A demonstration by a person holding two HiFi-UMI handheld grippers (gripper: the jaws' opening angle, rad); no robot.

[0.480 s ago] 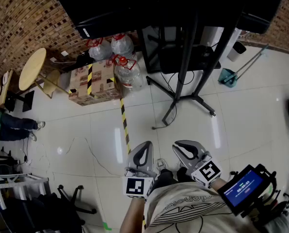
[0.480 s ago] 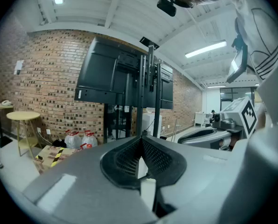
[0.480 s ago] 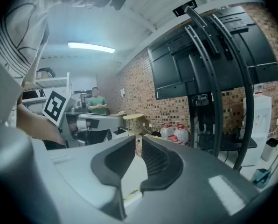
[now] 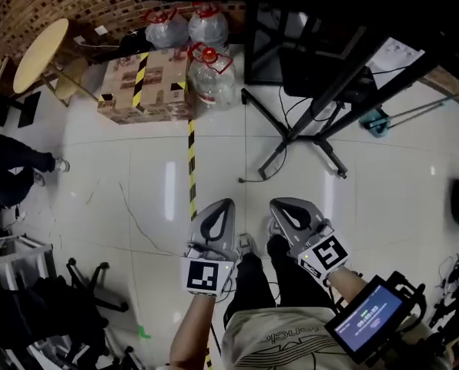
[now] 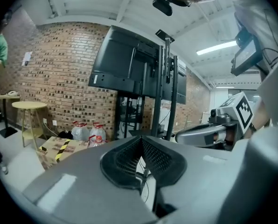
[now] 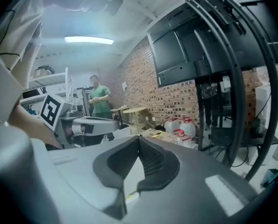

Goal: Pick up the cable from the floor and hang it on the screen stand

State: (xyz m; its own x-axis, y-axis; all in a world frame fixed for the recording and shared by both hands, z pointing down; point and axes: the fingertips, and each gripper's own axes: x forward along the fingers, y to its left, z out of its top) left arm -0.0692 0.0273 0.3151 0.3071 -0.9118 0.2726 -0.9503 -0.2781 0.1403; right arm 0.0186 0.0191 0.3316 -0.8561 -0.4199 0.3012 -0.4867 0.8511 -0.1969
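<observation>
At the far left of the head view a round stool (image 4: 38, 46) stands by the brick wall. A bystander's legs (image 4: 14, 172) are below it, and a chair base (image 4: 91, 293) lies lower still.

The cable (image 4: 134, 216) lies on the white floor (image 4: 98, 145) just right of these. It is a thin, faint line whose long axis runs diagonally. Its far end points up-left toward the box (image 4: 141, 83), and its near end runs down-right to finish close beside the left claw (image 4: 220, 210). Whether the two touch cannot be told. Three water bottles (image 4: 210, 72) stand against the box. A strip of yellow-and-black tape (image 4: 191, 164) runs from the box straight down to the left claw, passing between the cable and the stand (image 4: 291, 141).

The left claw is clenched and empty. In the left gripper view its pads (image 5: 125, 158) meet at the tip (image 5: 142, 141) with nothing between them. It faces the stand (image 5: 169, 97) and the screen (image 5: 125, 64). The right claw (image 4: 285, 209) sits just beside it over the wearer's shoes and is likewise clenched on nothing. In the right gripper view its pads (image 6: 153, 164) close to a point (image 6: 139, 141), and the left claw (image 6: 90, 125) shows at that view's left edge.

Ahead and to the right, the stand's black legs splay across the tiles, and a dark lead (image 4: 249, 180) trails from one foot. Further right a teal dustpan (image 4: 376, 122) lies by the stand. A small display (image 4: 368, 318) rides on the wearer's right arm at the lower right.
</observation>
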